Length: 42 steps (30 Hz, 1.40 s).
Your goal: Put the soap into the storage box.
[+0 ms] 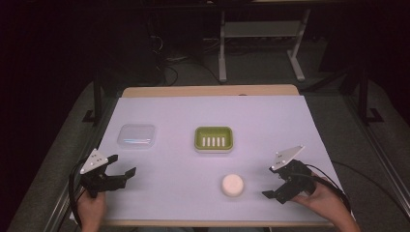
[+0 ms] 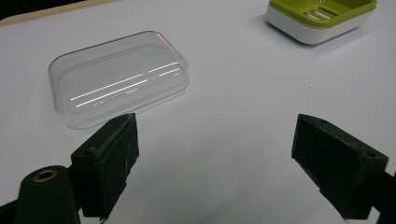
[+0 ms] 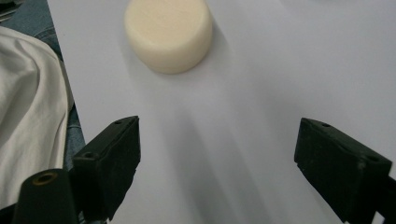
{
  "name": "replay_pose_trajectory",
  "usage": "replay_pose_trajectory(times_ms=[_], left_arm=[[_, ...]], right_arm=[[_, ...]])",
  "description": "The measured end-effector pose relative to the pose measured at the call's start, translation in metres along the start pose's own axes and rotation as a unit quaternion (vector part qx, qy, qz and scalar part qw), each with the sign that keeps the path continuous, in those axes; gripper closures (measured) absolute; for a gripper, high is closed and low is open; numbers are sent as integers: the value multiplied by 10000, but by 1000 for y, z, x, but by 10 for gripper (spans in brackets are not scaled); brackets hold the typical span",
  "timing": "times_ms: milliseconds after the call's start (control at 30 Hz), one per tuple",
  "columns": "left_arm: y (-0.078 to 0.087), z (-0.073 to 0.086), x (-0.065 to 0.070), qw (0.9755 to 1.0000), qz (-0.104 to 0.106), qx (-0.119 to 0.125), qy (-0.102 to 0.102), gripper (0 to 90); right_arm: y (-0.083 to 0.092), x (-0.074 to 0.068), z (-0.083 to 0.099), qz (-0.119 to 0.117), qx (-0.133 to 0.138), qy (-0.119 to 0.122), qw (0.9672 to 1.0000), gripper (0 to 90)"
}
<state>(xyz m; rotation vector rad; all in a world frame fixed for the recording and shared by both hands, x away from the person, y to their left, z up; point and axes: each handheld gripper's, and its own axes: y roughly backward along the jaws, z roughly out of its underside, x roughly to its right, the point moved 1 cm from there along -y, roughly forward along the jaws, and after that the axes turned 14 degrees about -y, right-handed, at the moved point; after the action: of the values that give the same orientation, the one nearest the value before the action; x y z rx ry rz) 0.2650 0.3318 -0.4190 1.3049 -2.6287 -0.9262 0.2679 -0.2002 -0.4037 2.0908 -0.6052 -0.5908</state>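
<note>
- My right gripper [image 1: 276, 189] hangs just above the white table cover [image 1: 270, 121], jaws spread wide and holding nothing; in the right gripper view the round cream soap bar [image 3: 168, 32] lies ahead of them, near but not touched.
- My left gripper [image 1: 123, 174] is likewise wide open and empty, pointed toward the clear plastic lid [image 2: 119, 77], which lies flat on the cover just beyond its jaws.
- The green soap dish [image 1: 214, 138] with its white base sits mid-table, well apart from both grippers; the soap bar [image 1: 232, 185] lies on the cover nearer to me, between the dish and my right gripper.
- As I judge it, nothing is done yet: the soap is not in the dish and the lid is off it. Picking up the soap, seating it, then covering it all seem left.
- The dish is cut off at the top edge of the left gripper view, and the lid's transparency makes its edges hard to trace from above.
</note>
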Motion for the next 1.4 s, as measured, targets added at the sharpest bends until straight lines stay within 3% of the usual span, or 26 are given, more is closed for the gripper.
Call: replay_pose_trajectory(times_ms=[267, 833, 1400], left_arm=[[0, 0, 0, 10000, 23, 9, 21, 145], [2, 0, -1, 10000, -37, 59, 47, 145], [2, -1, -1, 10000, -36, 56, 23, 145]], right_arm=[[-5, -4, -10, -24, -98, 191, 9998, 140], [-6, -13, -25, -101, -173, 376, 9991, 139], [-19, -23, -42, -190, -387, 584, 9974, 139]])
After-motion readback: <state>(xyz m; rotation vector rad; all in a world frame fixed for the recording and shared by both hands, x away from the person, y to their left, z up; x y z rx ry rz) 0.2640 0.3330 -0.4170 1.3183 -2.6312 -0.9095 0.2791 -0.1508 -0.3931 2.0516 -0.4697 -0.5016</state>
